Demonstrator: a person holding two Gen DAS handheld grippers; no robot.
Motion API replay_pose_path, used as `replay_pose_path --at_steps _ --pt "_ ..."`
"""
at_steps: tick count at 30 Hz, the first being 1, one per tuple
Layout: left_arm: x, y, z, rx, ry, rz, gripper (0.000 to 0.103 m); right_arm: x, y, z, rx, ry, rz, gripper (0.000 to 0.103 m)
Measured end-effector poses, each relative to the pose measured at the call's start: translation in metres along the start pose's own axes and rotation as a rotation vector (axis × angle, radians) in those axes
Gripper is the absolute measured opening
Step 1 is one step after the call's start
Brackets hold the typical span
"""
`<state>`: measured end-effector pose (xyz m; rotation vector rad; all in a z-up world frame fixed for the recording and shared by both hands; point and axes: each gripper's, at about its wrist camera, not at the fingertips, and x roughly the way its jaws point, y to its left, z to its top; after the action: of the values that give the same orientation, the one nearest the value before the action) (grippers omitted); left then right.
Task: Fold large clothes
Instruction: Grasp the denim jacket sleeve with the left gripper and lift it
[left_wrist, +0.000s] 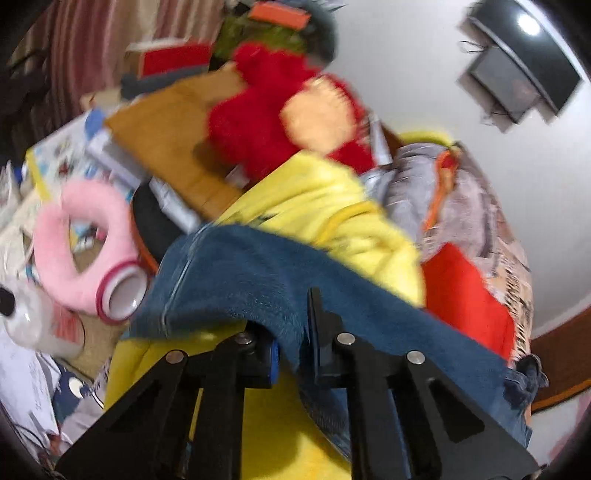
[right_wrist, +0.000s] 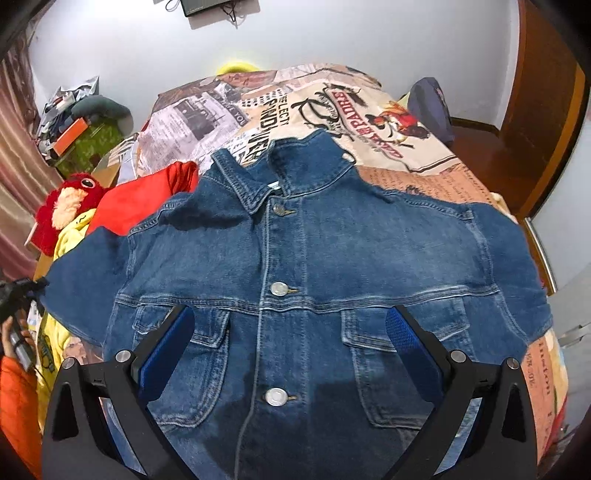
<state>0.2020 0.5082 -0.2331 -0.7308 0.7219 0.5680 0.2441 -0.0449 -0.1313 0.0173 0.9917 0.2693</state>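
Note:
A blue denim jacket (right_wrist: 314, 280) lies front up and buttoned on the bed, collar at the far end, sleeves spread to both sides. My right gripper (right_wrist: 290, 325) hovers over its chest pockets with the jaws wide apart and nothing between them. My left gripper (left_wrist: 295, 332) is shut on the end of the jacket's left sleeve (left_wrist: 266, 280) and holds it up above a yellow garment (left_wrist: 332, 206). The left gripper also shows at the left edge of the right wrist view (right_wrist: 22, 291), at the sleeve end.
The bed has a newspaper-print cover (right_wrist: 332, 107). A red garment (right_wrist: 144, 199), a red plush toy (right_wrist: 66, 206) and yellow cloth lie left of the jacket. A cluttered table with a pink ring cushion (left_wrist: 85, 240) stands further left. A wooden door (right_wrist: 543, 110) is at the right.

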Motion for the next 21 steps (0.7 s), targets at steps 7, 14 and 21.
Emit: replay_pose_path --at_steps 7,14,21 --pt "-0.069 -0.08 0.013 0.153 -0.111 -0.107 0.011 -0.02 -0.01 0.015 -0.039 -0.07 0.022 0.103" --pt "-0.131 -0.19 -0.002 0.314 -0.162 -0.306 0.011 -0.022 -0.028 0.023 -0.051 -0.102 0.069 0.103" --pt "-0.146 -0.306 -0.047 0.473 -0.116 -0.435 0.011 -0.019 -0.052 0.022 -0.068 -0.108 0.084 0.103"
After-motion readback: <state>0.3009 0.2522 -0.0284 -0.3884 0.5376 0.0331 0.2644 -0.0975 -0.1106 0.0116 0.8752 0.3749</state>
